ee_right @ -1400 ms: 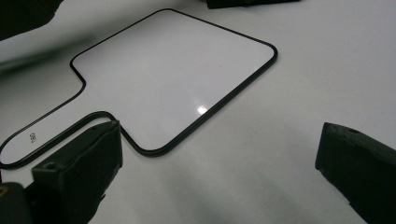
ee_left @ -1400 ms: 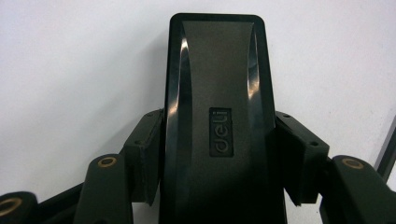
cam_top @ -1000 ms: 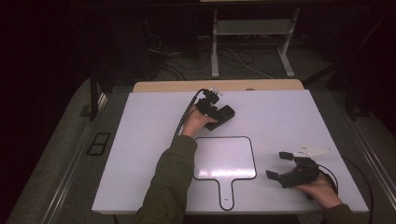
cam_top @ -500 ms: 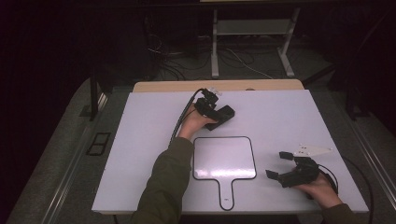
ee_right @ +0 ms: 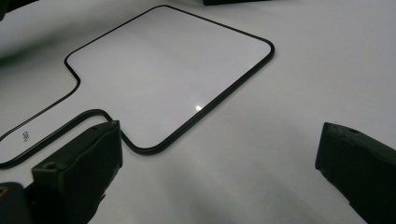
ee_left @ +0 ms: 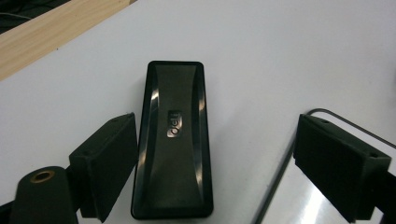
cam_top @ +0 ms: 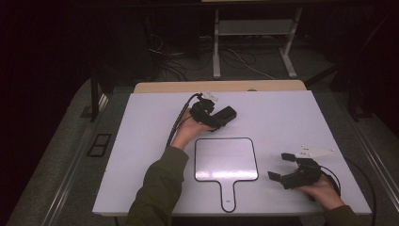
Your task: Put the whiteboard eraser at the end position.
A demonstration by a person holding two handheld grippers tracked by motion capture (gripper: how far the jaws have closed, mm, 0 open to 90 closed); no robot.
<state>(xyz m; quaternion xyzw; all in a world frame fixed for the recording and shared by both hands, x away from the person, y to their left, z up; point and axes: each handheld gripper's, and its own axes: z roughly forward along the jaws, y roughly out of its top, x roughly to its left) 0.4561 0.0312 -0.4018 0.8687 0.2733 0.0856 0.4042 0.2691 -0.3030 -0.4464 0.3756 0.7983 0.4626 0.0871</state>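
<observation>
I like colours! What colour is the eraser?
Glossy black eraser, clearest in the left gripper view.

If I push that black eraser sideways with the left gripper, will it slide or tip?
The black eraser lies flat and low, so it probably slides rather than tips. Its glossy top may be slippery to pinch. The left gripper, jaws just opened, stands astride it.

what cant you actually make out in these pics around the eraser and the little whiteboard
- Black eraser: its near end is cut off by the bottom edge of the left gripper view; in the high view the left gripper covers part of it.
- Logo on the eraser: too blurred to read for sure.
- Handled whiteboard: the handle end runs off the left edge of the right gripper view; the small print on it is too small.
- Right gripper: the hand covers its body.
</observation>
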